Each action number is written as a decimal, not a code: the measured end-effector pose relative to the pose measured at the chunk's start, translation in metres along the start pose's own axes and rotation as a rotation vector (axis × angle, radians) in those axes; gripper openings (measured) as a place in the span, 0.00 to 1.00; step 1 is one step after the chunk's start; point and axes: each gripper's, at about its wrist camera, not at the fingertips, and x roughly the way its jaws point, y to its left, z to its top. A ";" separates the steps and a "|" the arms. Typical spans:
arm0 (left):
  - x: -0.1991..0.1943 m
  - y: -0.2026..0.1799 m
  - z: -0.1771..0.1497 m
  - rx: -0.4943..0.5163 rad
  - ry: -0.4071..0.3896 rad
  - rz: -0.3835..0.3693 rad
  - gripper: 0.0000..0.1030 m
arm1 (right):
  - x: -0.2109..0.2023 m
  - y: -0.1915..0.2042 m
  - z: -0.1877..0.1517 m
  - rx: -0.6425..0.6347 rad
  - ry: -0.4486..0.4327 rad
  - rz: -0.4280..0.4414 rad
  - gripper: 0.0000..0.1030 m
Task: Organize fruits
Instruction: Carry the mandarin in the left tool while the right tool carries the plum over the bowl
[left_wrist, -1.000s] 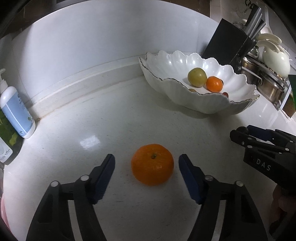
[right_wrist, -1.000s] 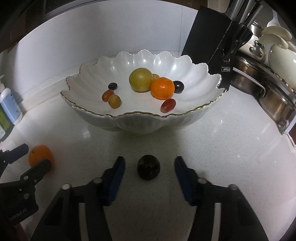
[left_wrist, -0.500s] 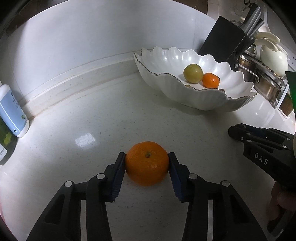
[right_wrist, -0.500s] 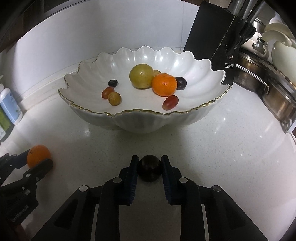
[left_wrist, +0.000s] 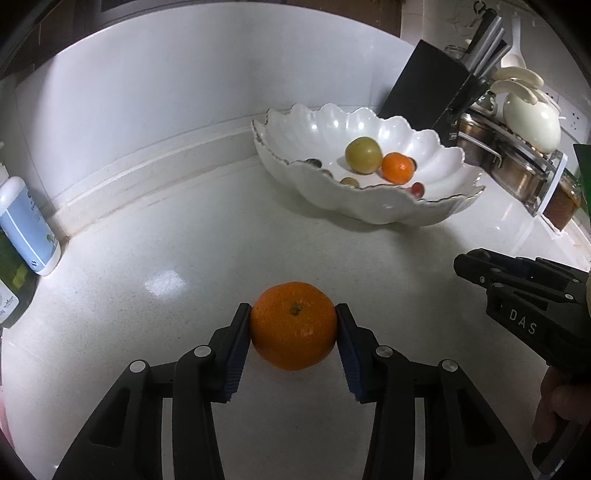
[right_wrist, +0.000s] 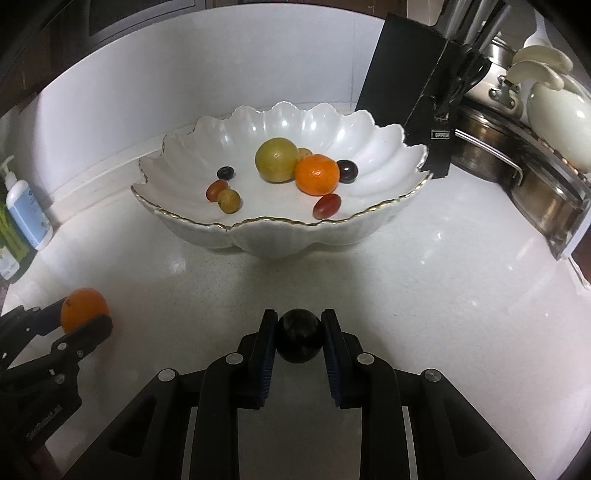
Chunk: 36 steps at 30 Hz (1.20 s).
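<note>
My left gripper is low over the counter, both blue pads pressed on the flanks of the orange. My right gripper sits level alongside it, pads clamped on the dark fruit. Part of my right hand shows on its handle

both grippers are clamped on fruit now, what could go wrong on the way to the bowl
1. The dark plum is round and glossy, held only at its sides by the right gripper, so it may slip out.
2. The left gripper pinches the orange only at its widest part; it could roll free.
3. The scalloped bowl has a raised rim, and fruit carried low could strike it.
</note>
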 end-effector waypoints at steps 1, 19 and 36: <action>-0.002 -0.001 0.000 0.001 -0.002 0.000 0.43 | -0.003 -0.001 0.000 0.000 -0.004 -0.002 0.25; -0.052 -0.024 0.002 0.028 -0.065 -0.013 0.43 | -0.063 -0.015 -0.010 0.019 -0.069 -0.015 0.25; -0.086 -0.046 0.023 0.063 -0.126 -0.033 0.43 | -0.110 -0.032 -0.003 0.043 -0.136 -0.034 0.25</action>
